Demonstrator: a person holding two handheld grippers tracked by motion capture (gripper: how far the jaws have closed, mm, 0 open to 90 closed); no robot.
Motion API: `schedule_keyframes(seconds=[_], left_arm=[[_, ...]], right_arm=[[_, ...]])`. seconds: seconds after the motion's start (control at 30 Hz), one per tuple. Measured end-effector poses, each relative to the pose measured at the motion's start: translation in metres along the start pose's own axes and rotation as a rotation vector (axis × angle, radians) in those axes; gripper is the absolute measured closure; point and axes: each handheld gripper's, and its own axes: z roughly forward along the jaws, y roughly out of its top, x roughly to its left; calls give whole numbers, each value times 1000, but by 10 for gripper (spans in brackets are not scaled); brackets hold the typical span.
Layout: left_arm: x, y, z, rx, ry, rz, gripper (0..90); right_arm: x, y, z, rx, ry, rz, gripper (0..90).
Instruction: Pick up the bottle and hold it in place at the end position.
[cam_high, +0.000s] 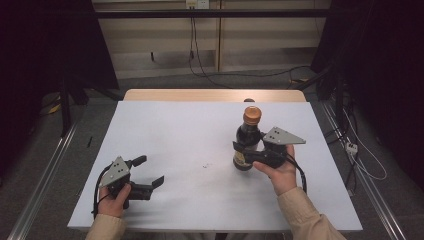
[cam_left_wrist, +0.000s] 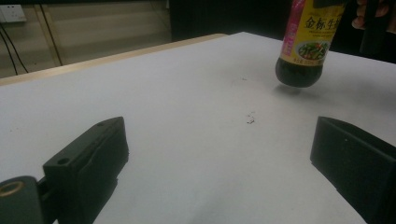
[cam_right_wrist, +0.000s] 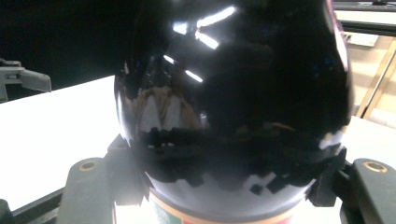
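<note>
Gripping a dark bottle (cam_high: 246, 142) around its belly, the right gripper (cam_high: 243, 150) is sitting at about 3 o'clock on the white table (cam_high: 200, 125), jaws closed against both sides of the glass. Bottle is standing upright, orange cap (cam_high: 252, 115) on top, yellow label (cam_left_wrist: 314, 29) facing roughly toward the left gripper. In the left gripper view the bottle's base (cam_left_wrist: 299, 74) is appearing lifted just off the table, a shadow showing beneath it. In the right gripper view the black glass (cam_right_wrist: 233, 93) is bulging between the two jaws, touching each.

Left gripper (cam_high: 150, 172) is resting at about 8 o'clock near the front edge, jaws spread wide apart, nothing between them. It is pointing toward the bottle, well apart from it. A small dark smudge (cam_high: 206, 165) is lying on the table between the two grippers, nearer the bottle. Right hand (cam_high: 280, 175) is wrapping the gripper's handle from behind.
</note>
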Motion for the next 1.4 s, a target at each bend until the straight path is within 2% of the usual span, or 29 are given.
schedule_keyframes(seconds=[0.47, 1.0, 1.4], left_arm=[[1, 0, -1, -10, 1, -5, 40], [1, -1, 0, -11, -4, -15, 40], [2, -1, -1, -12, -6, -1, 40]], right_arm=[[-5, 5, 23, 11, 32, 16, 313], [-6, 17, 54, 25, 59, -11, 313], [-11, 13, 69, 25, 65, 4, 312]])
